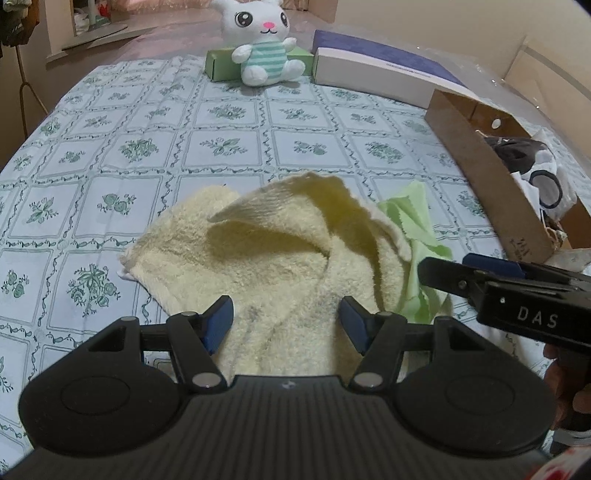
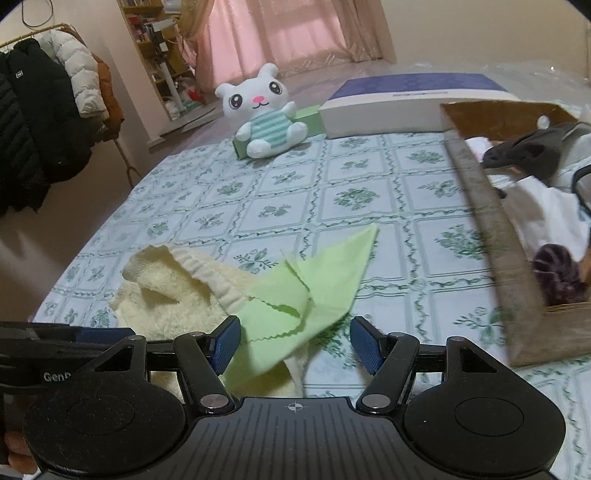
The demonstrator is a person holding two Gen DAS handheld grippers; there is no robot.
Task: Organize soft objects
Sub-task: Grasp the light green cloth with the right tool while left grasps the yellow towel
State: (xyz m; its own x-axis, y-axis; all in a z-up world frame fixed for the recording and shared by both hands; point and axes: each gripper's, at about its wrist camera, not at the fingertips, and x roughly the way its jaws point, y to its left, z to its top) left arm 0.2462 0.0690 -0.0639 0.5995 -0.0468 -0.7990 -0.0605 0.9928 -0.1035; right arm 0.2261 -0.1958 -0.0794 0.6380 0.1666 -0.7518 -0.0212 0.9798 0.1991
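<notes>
- Lying crumpled on the green-patterned bedsheet (image 1: 155,122), a cream towel (image 1: 280,254) has one hemmed corner folded up and over itself.
- Tucked against the towel's right side, a light green cloth (image 2: 317,277) with a zigzag-cut edge drapes partly over the towel and partly onto the sheet.
- Left gripper (image 1: 286,325): its blue pads stand apart with the near part of the towel between them; the pads do not press on it, so it is released.
- Right gripper (image 2: 293,341): jaws likewise spread, poised over the near edge of the green cloth, with nothing pinched; in the left wrist view it shows from the side, beside the towel and cloth.
- To the right, an open cardboard box (image 1: 491,184) sits on the sheet, holding a dark grey cloth (image 2: 524,153), white fabric and a purple fuzzy item (image 2: 559,273).
- At the far end of the bed, a white plush bunny (image 1: 264,44) in a teal-striped top sits upright against a green box (image 1: 219,66).
- Just beside it lies a flat purple-and-white box (image 2: 402,107).
- Coats hang on a rack (image 2: 44,122) at the left; pink curtains (image 2: 291,33) cover the far window.
</notes>
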